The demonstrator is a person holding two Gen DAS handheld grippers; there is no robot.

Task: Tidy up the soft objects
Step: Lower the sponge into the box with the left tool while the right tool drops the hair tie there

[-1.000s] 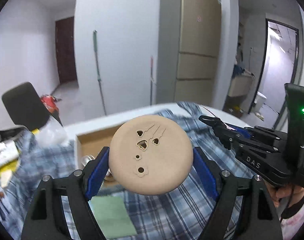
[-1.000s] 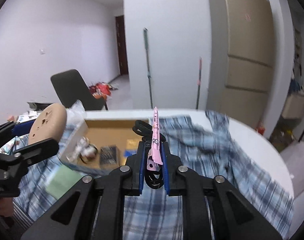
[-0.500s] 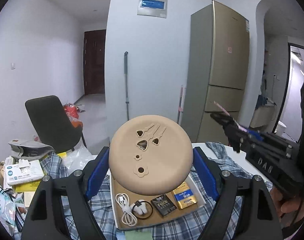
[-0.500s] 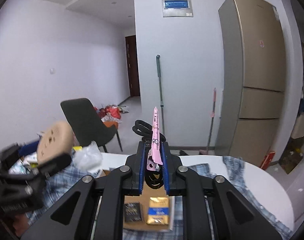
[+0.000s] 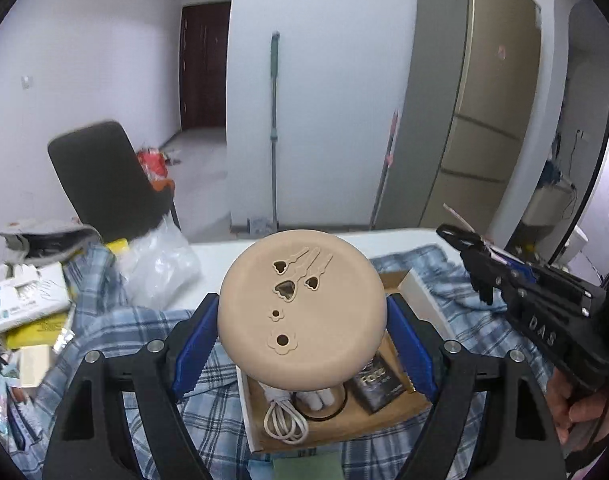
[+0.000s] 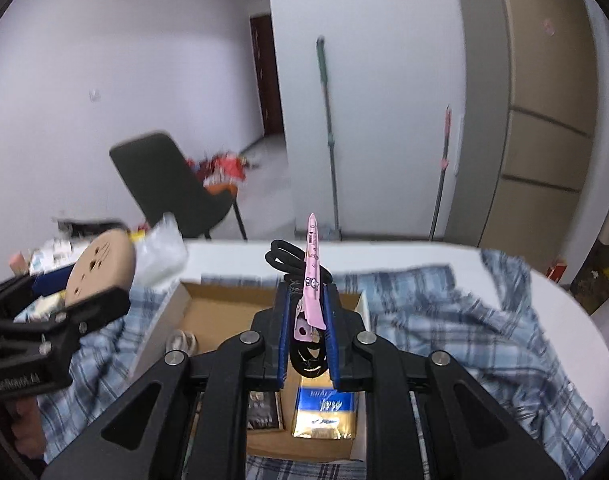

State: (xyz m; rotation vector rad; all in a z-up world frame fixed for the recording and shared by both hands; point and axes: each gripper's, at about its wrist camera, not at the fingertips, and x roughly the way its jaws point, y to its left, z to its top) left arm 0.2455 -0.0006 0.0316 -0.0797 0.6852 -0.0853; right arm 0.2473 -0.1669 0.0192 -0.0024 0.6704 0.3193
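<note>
My left gripper point(image 5: 302, 320) is shut on a round beige soft pad point(image 5: 302, 312) with heart-shaped cutouts, held above the cardboard box point(image 5: 418, 294). It also shows at the left of the right wrist view point(image 6: 100, 270). My right gripper point(image 6: 307, 308) is shut on a pink hair clip point(image 6: 311, 276) with black hair ties point(image 6: 282, 258), held above the same box point(image 6: 224, 304). The right gripper also shows at the right of the left wrist view point(image 5: 470, 254).
The box holds a white cable point(image 5: 284, 426), a black pack point(image 5: 378, 386) and a blue-gold pack point(image 6: 324, 412). A blue plaid cloth point(image 6: 464, 332) covers the white table point(image 6: 552, 296). Clutter and a clear bag point(image 5: 156, 268) lie left. A black chair point(image 5: 104, 180) stands behind.
Both grippers have tilted back down toward the table after pointing higher into the room. The box lies under them again. Both keep their hold.
</note>
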